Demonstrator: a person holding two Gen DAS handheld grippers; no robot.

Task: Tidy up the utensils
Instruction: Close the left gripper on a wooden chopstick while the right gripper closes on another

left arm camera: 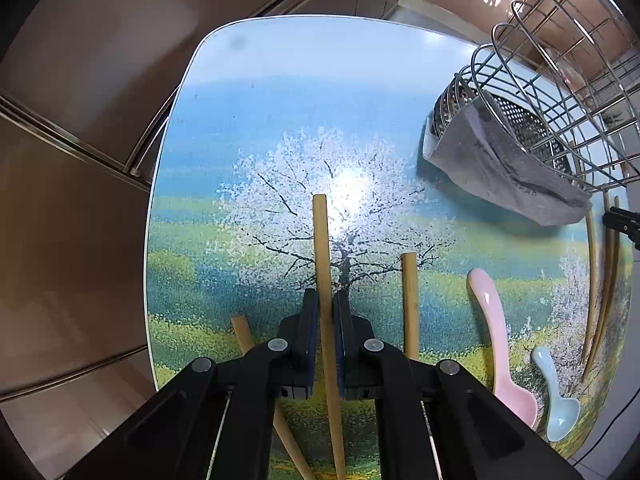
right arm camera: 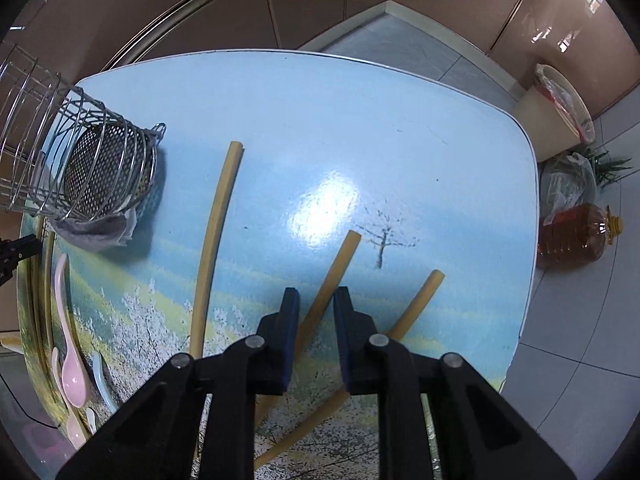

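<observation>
the left gripper [left arm camera: 327,300] is pointing down at the table [left arm camera: 280,92], its two dark pads pinching a chopstick [left arm camera: 322,248] that is running straight between them and sticking out toward the far side. just to the right of that grip a second chopstick [left arm camera: 409,300] is lying flat, and to the left a third one [left arm camera: 242,334] is slanting under the gripper's body. further right a pink spoon [left arm camera: 494,340] and a pale blue spoon [left arm camera: 554,396] are lying side by side near the table's right edge, bowls toward the near side. at the far right a wire rack [left arm camera: 560,80] is standing with a perforated metal cup inside it, and a grey cloth [left arm camera: 500,168] is hanging over its near rim.

the right gripper [right arm camera: 316,308] is also pointing down, its pads sitting a little apart with a slanted chopstick [right arm camera: 340,264] passing between them; whether the pads are pressing on it cannot be told. another chopstick [right arm camera: 420,300] is lying just to the right, and a long one [right arm camera: 218,220] is lying to the left. beyond the table's right edge a bottle of oil [right arm camera: 576,236] is standing on the floor.
</observation>
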